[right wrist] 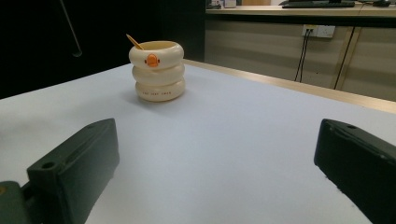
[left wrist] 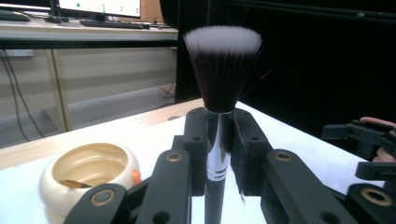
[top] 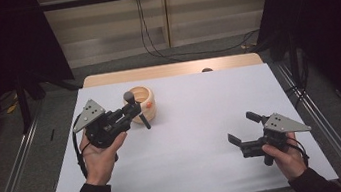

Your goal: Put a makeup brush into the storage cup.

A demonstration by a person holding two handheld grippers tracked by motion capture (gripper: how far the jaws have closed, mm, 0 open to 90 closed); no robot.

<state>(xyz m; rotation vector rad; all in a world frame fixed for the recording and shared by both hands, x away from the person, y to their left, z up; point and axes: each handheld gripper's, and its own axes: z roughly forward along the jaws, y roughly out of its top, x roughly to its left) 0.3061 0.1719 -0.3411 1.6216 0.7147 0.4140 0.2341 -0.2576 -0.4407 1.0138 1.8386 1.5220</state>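
Note:
My left gripper (top: 135, 111) is shut on a makeup brush (top: 130, 97), held just in front of a cream ringed cup (top: 143, 102) at the table's far left. In the left gripper view the brush (left wrist: 222, 70) stands upright between the jaws, with dark white-tipped bristles above a silver ferrule, and the cup (left wrist: 88, 172) sits low at the left. My right gripper (top: 241, 127) hovers open near the front right, nothing between its jaws. The right gripper view looks across the table at the cup (right wrist: 158, 72), which has an orange mark and a thin wooden stick (right wrist: 134, 42) leaning inside.
A white table top (top: 202, 122) carries everything, with a wooden strip (top: 170, 70) along its far edge and a small dark object (top: 206, 69) there. Metal rails run along both sides on the floor. Cables hang at the back wall.

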